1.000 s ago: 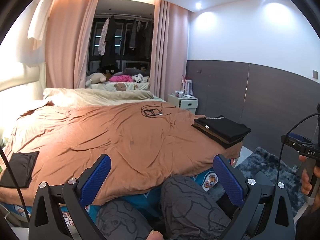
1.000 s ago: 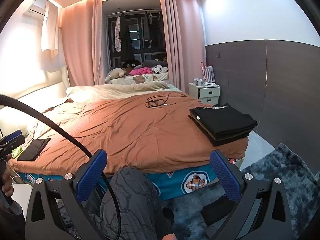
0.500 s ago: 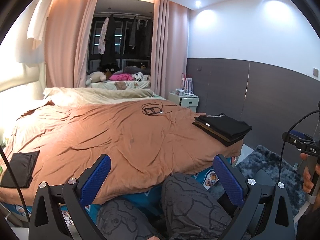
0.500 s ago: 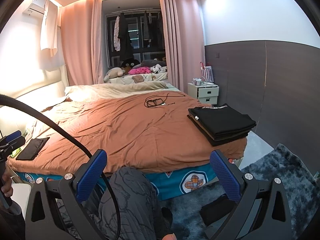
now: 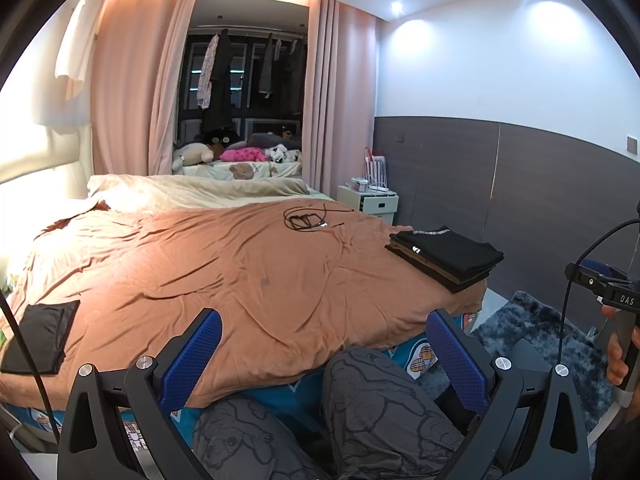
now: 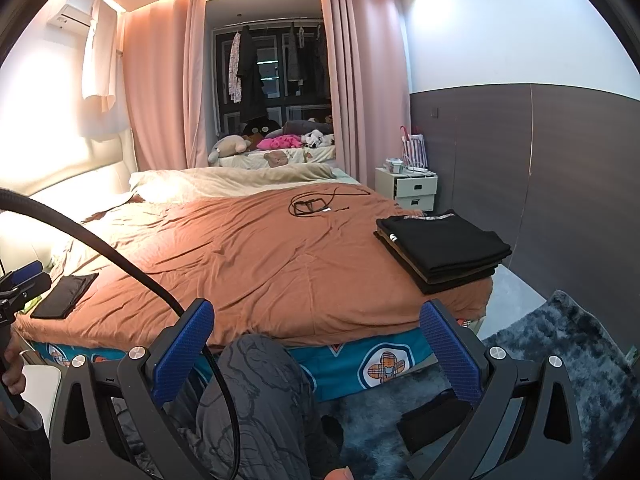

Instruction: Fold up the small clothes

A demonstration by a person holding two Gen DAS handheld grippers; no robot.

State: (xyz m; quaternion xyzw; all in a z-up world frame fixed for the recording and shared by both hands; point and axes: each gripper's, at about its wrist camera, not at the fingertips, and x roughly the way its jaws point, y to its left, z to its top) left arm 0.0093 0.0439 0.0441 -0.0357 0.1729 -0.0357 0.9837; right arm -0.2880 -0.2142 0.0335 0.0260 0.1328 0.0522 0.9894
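A stack of folded dark clothes [image 5: 446,258] lies on the bed's near right corner; it also shows in the right wrist view [image 6: 442,250]. A small folded black piece [image 5: 40,336] lies flat at the bed's near left edge, also seen in the right wrist view [image 6: 66,290]. My left gripper [image 5: 324,356] is open and empty, held back from the bed over the person's knees. My right gripper [image 6: 316,350] is open and empty, also short of the bed edge.
The bed has an orange-brown cover [image 5: 240,272] with a coiled black cable [image 5: 306,220] at its far side. A white nightstand [image 6: 412,190] stands by the dark wall. A dark shaggy rug [image 6: 568,360] covers the floor at right. The person's knees [image 5: 360,400] are below the grippers.
Both views have shifted slightly back from the bed; the stack of clothes looks a little farther. Both grippers stay open and empty.
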